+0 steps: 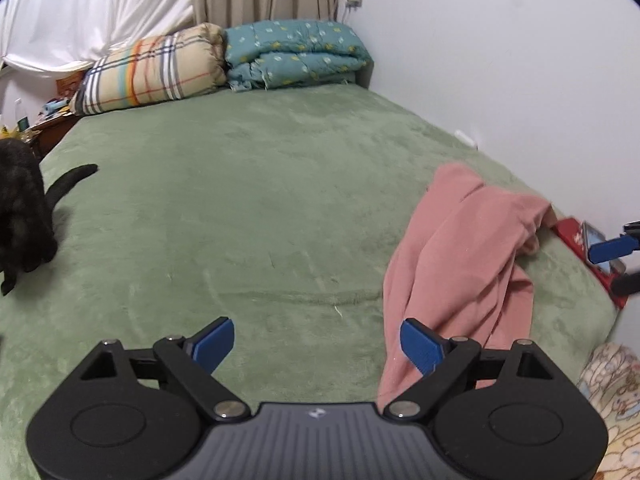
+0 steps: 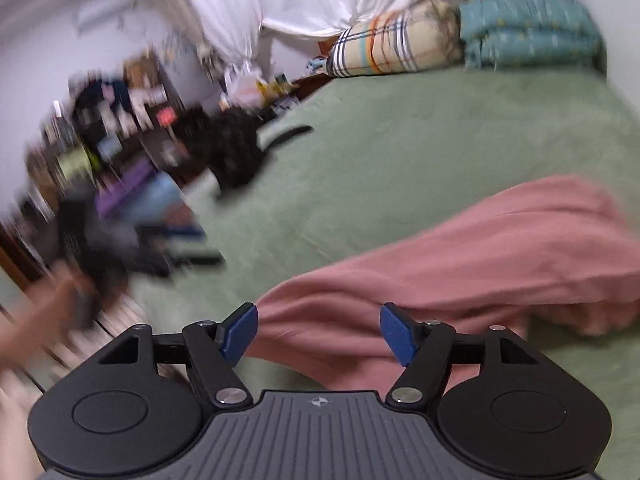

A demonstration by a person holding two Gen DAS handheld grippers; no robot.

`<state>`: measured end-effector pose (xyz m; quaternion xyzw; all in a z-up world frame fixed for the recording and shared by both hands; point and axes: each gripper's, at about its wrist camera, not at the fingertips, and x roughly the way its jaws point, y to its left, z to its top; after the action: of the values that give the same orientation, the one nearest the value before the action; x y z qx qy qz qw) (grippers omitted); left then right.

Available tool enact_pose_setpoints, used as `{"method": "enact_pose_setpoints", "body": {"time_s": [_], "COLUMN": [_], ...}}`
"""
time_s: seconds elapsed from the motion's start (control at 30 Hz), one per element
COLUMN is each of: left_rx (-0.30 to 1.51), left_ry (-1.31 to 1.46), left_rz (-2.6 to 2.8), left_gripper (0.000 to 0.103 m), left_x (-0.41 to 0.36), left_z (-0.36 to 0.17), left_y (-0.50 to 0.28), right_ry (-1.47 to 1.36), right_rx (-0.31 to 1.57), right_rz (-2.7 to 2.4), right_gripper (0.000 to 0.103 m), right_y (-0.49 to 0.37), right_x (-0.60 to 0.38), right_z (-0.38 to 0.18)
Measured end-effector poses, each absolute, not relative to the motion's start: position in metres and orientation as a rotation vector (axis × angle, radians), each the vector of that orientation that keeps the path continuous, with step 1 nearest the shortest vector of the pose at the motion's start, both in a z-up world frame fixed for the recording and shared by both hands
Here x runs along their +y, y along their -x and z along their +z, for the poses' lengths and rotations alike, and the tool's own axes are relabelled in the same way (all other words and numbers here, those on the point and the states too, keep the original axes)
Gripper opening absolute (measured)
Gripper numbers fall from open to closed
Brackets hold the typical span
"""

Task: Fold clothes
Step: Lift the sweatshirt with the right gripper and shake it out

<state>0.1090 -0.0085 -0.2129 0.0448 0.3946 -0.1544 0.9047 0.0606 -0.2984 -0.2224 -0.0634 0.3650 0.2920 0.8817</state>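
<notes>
A pink garment (image 1: 456, 264) lies crumpled on the green bedspread (image 1: 248, 200), at the right in the left wrist view. My left gripper (image 1: 317, 345) is open above the bedspread, its right fingertip at the garment's left edge, nothing between the fingers. In the right wrist view the same pink garment (image 2: 472, 256) stretches across the lower right. My right gripper (image 2: 318, 332) is open just over its near end, gripping nothing. The right gripper (image 1: 618, 260) also shows at the far right edge of the left wrist view. The right wrist view is motion-blurred.
A black cat (image 1: 22, 216) stands on the bed's left side, also the cat (image 2: 236, 152) in the right wrist view. A plaid pillow (image 1: 152, 72) and folded teal quilt (image 1: 296, 56) lie at the headboard. A red box (image 1: 580, 248) sits by the wall. Cluttered shelves (image 2: 112, 128) stand left.
</notes>
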Motion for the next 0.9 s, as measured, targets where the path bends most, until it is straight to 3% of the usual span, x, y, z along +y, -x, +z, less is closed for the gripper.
{"method": "enact_pose_setpoints", "body": {"time_s": [0.1, 0.17, 0.3, 0.5, 0.53, 0.57, 0.77, 0.9], "left_rx": [0.868, 0.888, 0.908, 0.887, 0.865, 0.829, 0.554, 0.420], "left_ry": [-0.054, -0.022, 0.004, -0.018, -0.051, -0.114, -0.617, -0.854], "left_rz": [-0.295, -0.279, -0.237, -0.205, -0.217, -0.237, -0.385, -0.506], "left_gripper": [0.090, 0.090, 0.090, 0.090, 0.090, 0.090, 0.090, 0.090], "left_x": [-0.006, -0.003, 0.010, 0.027, 0.025, 0.020, -0.026, -0.061], "left_z": [-0.220, -0.221, -0.219, -0.216, -0.214, -0.212, -0.219, -0.233], "left_y": [-0.114, -0.115, -0.115, -0.108, -0.107, -0.104, -0.082, -0.076], "right_ry": [0.407, 0.529, 0.883, 1.028, 1.033, 0.972, 0.597, 0.140], "right_rx": [0.788, 0.805, 0.762, 0.642, 0.624, 0.627, 0.635, 0.610], "right_rz": [0.605, 0.607, 0.590, 0.588, 0.583, 0.566, 0.455, 0.295], "right_gripper": [0.055, 0.037, 0.035, 0.034, 0.014, 0.006, 0.006, 0.006], "right_y": [-0.049, -0.047, -0.046, -0.058, -0.060, -0.061, -0.069, -0.058], "right_x": [-0.278, -0.265, -0.242, -0.229, -0.227, -0.232, -0.263, -0.331], "right_z": [-0.267, -0.291, -0.336, -0.360, -0.361, -0.354, -0.312, -0.272]}}
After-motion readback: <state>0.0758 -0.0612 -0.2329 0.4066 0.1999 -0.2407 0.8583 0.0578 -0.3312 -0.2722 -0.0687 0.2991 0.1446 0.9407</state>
